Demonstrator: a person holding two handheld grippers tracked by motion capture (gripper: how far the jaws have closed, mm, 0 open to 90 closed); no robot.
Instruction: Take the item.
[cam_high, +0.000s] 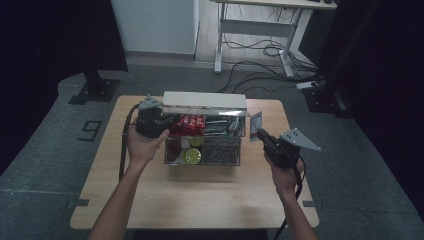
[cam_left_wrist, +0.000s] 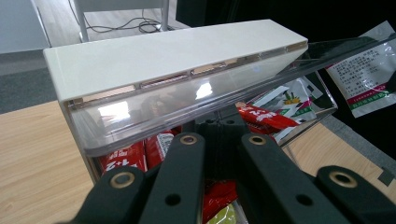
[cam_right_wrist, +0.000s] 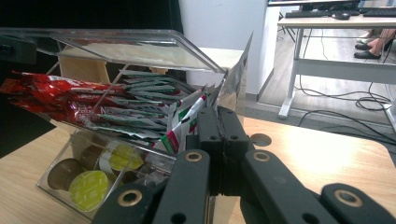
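The right gripper (cam_high: 261, 135) pinches a silver sachet (cam_high: 256, 126) upright, just right of the clear box (cam_high: 204, 159); its open top lies leftward. The left gripper (cam_high: 161, 121) holds up the lid (cam_left_wrist: 187, 100) (jaws closed on its edge, I judge)

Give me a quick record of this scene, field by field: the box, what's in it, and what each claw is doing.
surface: wooden table
box: clear organiser, lid lifted
lid top: cream block
upper tier: red sachets at left, green-and-white sachets at right
lower tier: capsules, some with yellow-green tops
left claw: at the box's left end, under the lid; jaws look closed, hold unclear
right claw: shut on a silver sachet, right of the box
background: desk, floor cables
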